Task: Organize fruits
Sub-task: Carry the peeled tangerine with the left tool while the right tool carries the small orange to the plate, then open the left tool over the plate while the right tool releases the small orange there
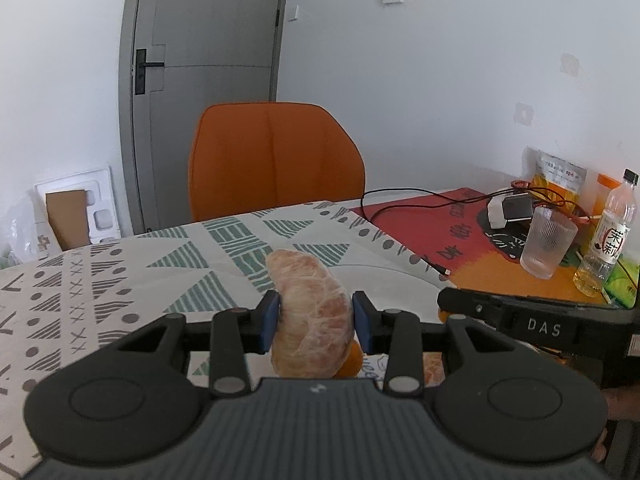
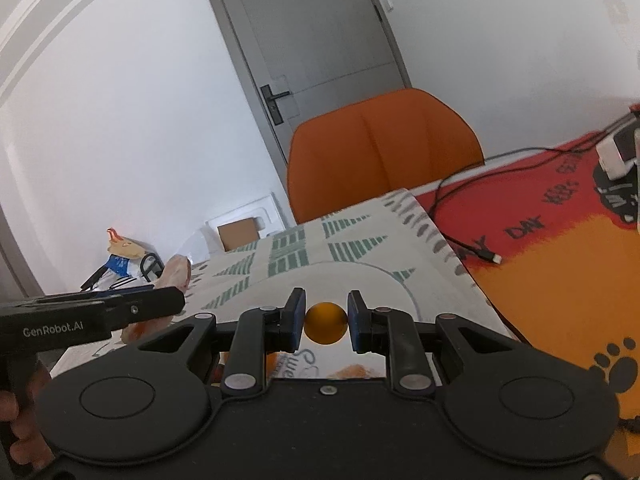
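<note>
My left gripper [image 1: 314,320] is shut on a large peeled citrus segment [image 1: 310,296], pale pink with white pith, which stands upright between the blue pads above the patterned tablecloth [image 1: 120,280]. My right gripper [image 2: 326,322] is shut on a small round orange fruit [image 2: 325,326], with both pads touching its sides. It hovers over a glossy white plate [image 2: 384,280]. More orange fruit pieces [image 2: 354,372] lie below, mostly hidden by the gripper body. The left gripper and its segment [image 2: 176,272] also show at the left of the right wrist view.
An orange chair [image 1: 276,160] stands behind the table. On the red and orange mat [image 1: 472,264] at the right are a ribbed glass [image 1: 548,240], a drink bottle [image 1: 604,240], a white charger [image 1: 508,212] and black cables [image 1: 400,196]. A person's hand [image 2: 16,420] holds the left gripper's handle.
</note>
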Demonstrator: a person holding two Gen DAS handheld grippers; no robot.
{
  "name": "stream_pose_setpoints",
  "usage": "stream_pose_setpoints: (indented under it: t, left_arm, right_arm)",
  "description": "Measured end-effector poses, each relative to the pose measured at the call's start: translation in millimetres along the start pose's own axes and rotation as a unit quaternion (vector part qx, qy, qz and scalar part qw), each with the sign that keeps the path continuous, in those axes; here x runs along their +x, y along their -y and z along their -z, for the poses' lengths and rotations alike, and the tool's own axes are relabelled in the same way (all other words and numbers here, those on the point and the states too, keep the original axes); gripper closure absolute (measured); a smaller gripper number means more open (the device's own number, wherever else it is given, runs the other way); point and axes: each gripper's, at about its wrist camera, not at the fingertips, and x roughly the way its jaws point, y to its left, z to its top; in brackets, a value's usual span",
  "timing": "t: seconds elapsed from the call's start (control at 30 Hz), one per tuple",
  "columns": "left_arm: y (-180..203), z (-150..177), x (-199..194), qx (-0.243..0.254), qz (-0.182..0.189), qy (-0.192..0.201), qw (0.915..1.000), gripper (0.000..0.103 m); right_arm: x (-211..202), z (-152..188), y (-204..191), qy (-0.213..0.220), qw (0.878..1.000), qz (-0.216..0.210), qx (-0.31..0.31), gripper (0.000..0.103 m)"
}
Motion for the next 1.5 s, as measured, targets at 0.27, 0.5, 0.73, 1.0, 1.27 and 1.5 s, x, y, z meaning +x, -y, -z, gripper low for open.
stream_pose_setpoints:
  t: [0.27, 0.5, 0.73, 1.0, 1.27, 1.5]
  left_arm:
    - [9.2, -5.5, 17.3, 0.01, 0.011, -0.005, 0.9999, 0.065]
    - [16.9, -3.8, 31.1, 0.011, 0.025, -0.015, 0.9995, 0.065]
    - [8.1, -4.2, 35.3, -0.03, 0.024, -0.028, 0.9989, 0.064]
    - [-5.3, -14.4, 1.9, -0.039, 0.019, 0.0, 0.999, 0.055]
    - [-30.6, -7.3, -23.8, -0.065, -0.003, 0.002, 0.9979, 0.041]
    - [-45.2, -4.9, -49.1, -0.077, -0.018, 0.016, 0.9968, 0.025]
  right_arm:
    - [-5.8, -0.8, 10.7, 0.0, 1.0, 0.01, 0.016, 0.064]
    - [-7.9, 0.0, 4.4, 0.0, 1.0, 0.015, -0.001, 0.053]
    - [-5.6, 2.3, -3.0, -0.004, 1.0, 0.012, -0.018, 0.047]
    - [-3.5, 2.6, -6.8, -0.001, 1.0, 0.012, -0.009, 0.047]
    - [-12.8, 0.2, -23.4, 0.002, 1.0, 0.01, -0.021, 0.035]
    - [-26.6, -2.0, -32.5, 0.005, 0.999, 0.027, -0.023, 0.009]
